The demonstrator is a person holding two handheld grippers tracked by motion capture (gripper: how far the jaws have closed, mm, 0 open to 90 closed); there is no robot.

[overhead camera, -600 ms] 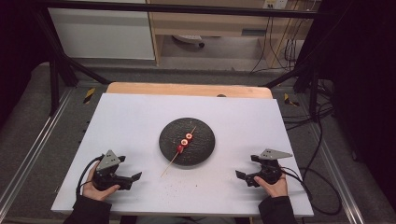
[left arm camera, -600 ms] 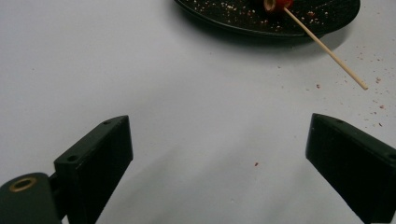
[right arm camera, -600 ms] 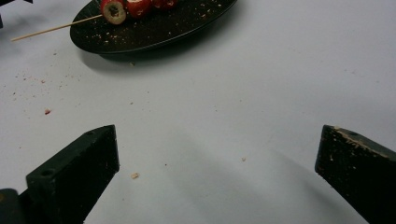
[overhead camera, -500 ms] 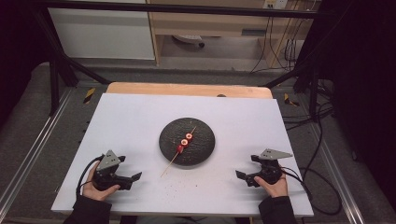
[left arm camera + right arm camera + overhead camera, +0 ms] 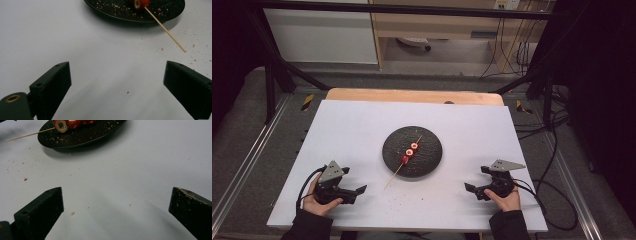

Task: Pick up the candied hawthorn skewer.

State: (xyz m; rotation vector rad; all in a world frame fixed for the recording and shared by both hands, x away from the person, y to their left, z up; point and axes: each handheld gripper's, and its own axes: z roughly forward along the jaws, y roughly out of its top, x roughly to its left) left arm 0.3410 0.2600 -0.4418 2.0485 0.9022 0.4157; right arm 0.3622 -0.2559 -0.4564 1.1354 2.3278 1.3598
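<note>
A black round plate [image 5: 427, 157] sits mid-table with a wooden skewer [image 5: 393, 175] lying across it, its bare end sticking out over the front-left rim. Three red fruit pieces [image 5: 410, 152] are threaded on the skewer. My left gripper [image 5: 356, 192] rests on the table front left of the plate, open, jaws wide with nothing between them. In the left gripper view the skewer tip [image 5: 175, 41] and plate [image 5: 120, 12] lie ahead. My right gripper [image 5: 472, 189] rests front right, also open and empty. The right gripper view has the plate [image 5: 82, 137] and fruit [image 5: 60, 125] at upper left.
Red crumbs [image 5: 404, 199] dot the white table top [image 5: 362, 130] in front of the plate. A wooden strip [image 5: 412, 96] edges the table's far side. Black cables [image 5: 552, 200] trail off the right edge. Metal rails [image 5: 242, 170] flank the table.
</note>
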